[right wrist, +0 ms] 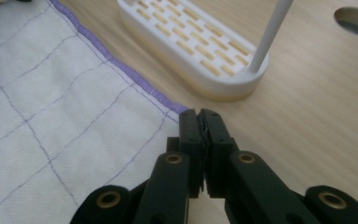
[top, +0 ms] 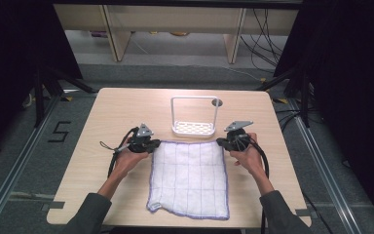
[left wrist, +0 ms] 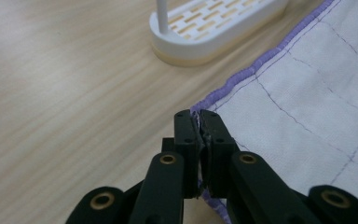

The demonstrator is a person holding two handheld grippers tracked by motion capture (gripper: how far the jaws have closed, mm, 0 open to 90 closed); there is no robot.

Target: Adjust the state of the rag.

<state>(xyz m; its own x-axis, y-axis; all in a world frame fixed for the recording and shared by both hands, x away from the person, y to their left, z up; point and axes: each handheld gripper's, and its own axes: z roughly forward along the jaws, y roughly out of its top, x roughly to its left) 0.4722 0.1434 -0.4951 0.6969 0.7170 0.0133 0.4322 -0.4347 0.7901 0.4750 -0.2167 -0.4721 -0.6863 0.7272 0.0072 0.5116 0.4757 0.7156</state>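
A white cloth (top: 190,176) with a purple hem and thin grid lines lies flat on the wooden table (top: 102,126). My left gripper (top: 152,145) is shut on the cloth's far left corner (left wrist: 196,112); the jaws pinch the purple hem. At the far right corner (right wrist: 179,108), my right gripper (top: 220,142) is shut on the cloth in the same way. A white rack (top: 194,117), a slotted base with a tall hoop handle, stands just beyond the cloth's far edge, between the two grippers. Its base (left wrist: 216,25) (right wrist: 193,44) lies close ahead of each gripper.
A round hole (top: 217,103) (right wrist: 356,21) is cut in the table behind the rack at the right. Wooden furniture legs and cables sit on the floor beyond the table. Dark tripod legs stand at both far corners.
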